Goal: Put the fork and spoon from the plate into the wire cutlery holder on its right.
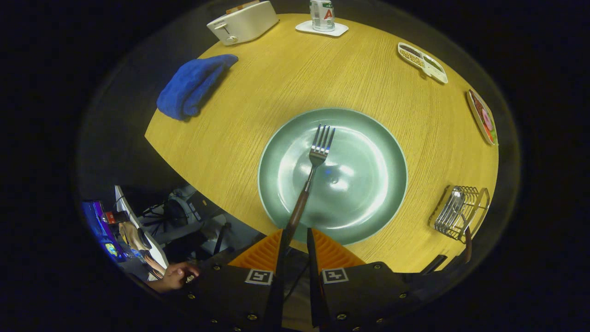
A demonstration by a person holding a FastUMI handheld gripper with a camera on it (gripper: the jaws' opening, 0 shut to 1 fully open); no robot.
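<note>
The fork (312,177) is seen lying on the green plate (368,138), its brown handle end clasped between the fingers of the gripper (295,237); the wire cutlery holder (461,212) is set to the plate's right on the tabletop (276,78).

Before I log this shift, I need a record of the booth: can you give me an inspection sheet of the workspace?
Surface: round wooden table, dry.
Job's things: fork over green plate; wire cutlery holder right of the plate, a brown-handled utensil in it.
Clutter: blue cloth, toaster, can on coaster, two snack trays.
Grippers: gripper fingers close on the fork handle.
Cables: tangle below the table's edge.
Surroundings: monitor, a hand.
</note>
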